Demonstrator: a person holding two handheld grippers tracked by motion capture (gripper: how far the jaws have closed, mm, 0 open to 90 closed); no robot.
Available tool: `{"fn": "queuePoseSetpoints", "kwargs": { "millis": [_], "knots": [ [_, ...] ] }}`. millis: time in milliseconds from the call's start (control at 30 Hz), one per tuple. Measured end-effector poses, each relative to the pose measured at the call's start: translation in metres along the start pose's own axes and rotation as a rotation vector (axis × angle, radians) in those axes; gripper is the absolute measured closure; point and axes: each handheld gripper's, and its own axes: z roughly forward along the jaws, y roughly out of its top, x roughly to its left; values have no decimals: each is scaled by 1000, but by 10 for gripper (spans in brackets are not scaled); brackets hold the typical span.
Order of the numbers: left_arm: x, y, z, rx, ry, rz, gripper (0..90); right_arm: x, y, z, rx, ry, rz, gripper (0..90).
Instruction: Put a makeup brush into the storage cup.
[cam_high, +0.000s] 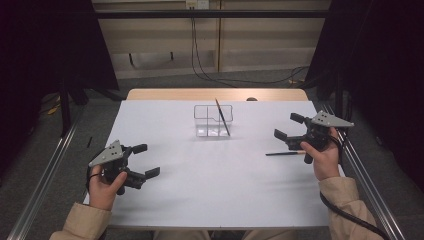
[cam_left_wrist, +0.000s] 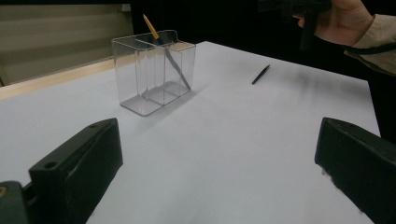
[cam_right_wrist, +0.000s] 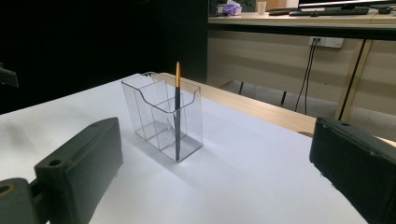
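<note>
One dark, thin pen with an orange tip (cam_high: 222, 117) already stands leaning in the right compartment of the clear plastic two-compartment holder (cam_high: 213, 120), which sits toward the far middle of the white table (cam_high: 210, 185). A second dark pen (cam_high: 285, 153) lies flat on the table, well apart from the holder and just beside the right gripper (cam_high: 286, 128). Judging by that, roughly half the job is done; the loose pen is left to pick up and drop in. Right gripper hovers above the table, jaws wide apart, holding nothing. Left gripper (cam_high: 145, 160) sits near the table's left side, jaws also wide, empty.
</note>
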Motion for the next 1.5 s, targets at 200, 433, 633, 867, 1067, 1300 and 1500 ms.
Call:
{"fn": "queuePoseSetpoints", "kwargs": {
  "millis": [200, 433, 633, 867, 1067, 1300, 1500],
  "knots": [
    [0, 0, -1, -3, 2, -2, 8, -2, 1, -2, 8, -3, -6, 22],
    [0, 0, -1, -4, 1, -3, 8, -6, 0, -4, 22, -13, -11, 24],
    [0, 0, 0, 0, 0, -2, 7, -11, -2, -4, 53, -23, -8, 26],
    [0, 0, 0, 2, 2, -1, 7, -16, -6, -3, 96, -24, -12, 28],
    [0, 0, 0, 3, 3, -1, 8, -19, -8, -3, 121, -22, -13, 29],
    [0, 0, 1, 4, 0, -1, 8, -21, -7, -2, 158, -17, -20, 30],
    [0, 0, 0, 3, 0, -2, 8, -23, -7, 0, 194, -19, -22, 30]
  ]
}}
